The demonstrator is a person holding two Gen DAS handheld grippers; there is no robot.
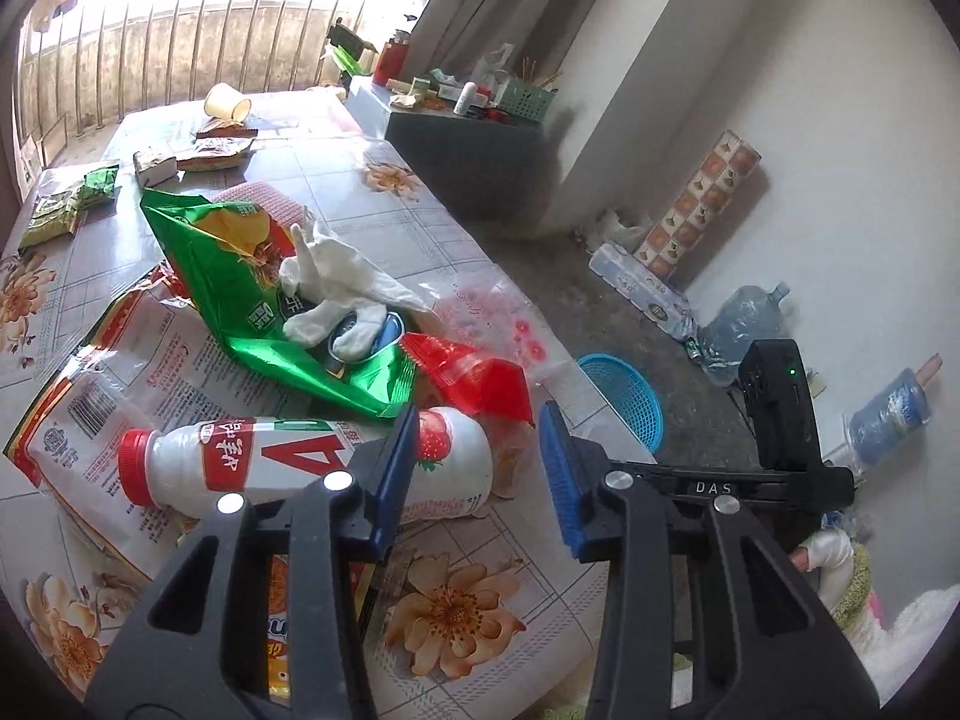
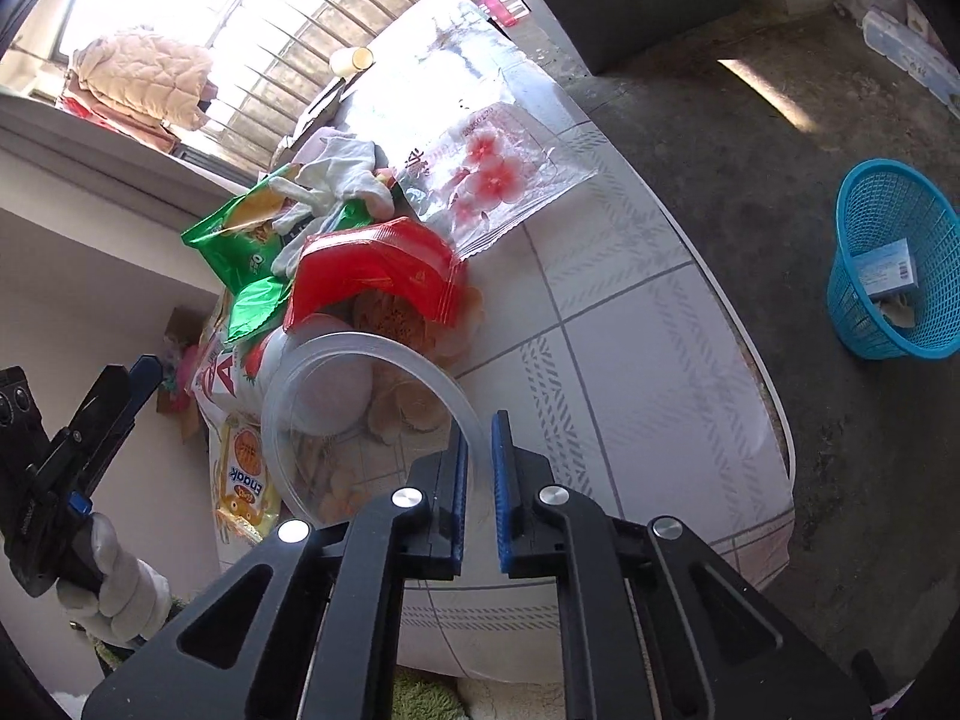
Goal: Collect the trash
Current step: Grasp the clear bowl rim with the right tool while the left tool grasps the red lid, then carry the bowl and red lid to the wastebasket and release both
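Note:
A white drink bottle [image 1: 288,462] with a red cap lies on its side on the table. My left gripper [image 1: 474,462] hovers over its base end, jaws apart, pads clear of it. My right gripper [image 2: 480,480] is shut on the rim of a clear plastic cup [image 2: 336,396] that is tipped on its side at the table's near edge. Behind it lie a red wrapper [image 2: 378,276], a green snack bag [image 1: 258,276] with a white glove [image 1: 336,288] on top, and a clear flowered bag [image 2: 492,180]. A blue basket [image 2: 888,258] stands on the floor.
The table [image 2: 630,360] has a floral tile cloth. A big white-and-red bag [image 1: 120,372] lies under the bottle, and a paper cup [image 1: 225,103] and small packets sit at the far end. A dark cabinet [image 1: 468,162] and water jugs [image 1: 744,318] stand by the wall.

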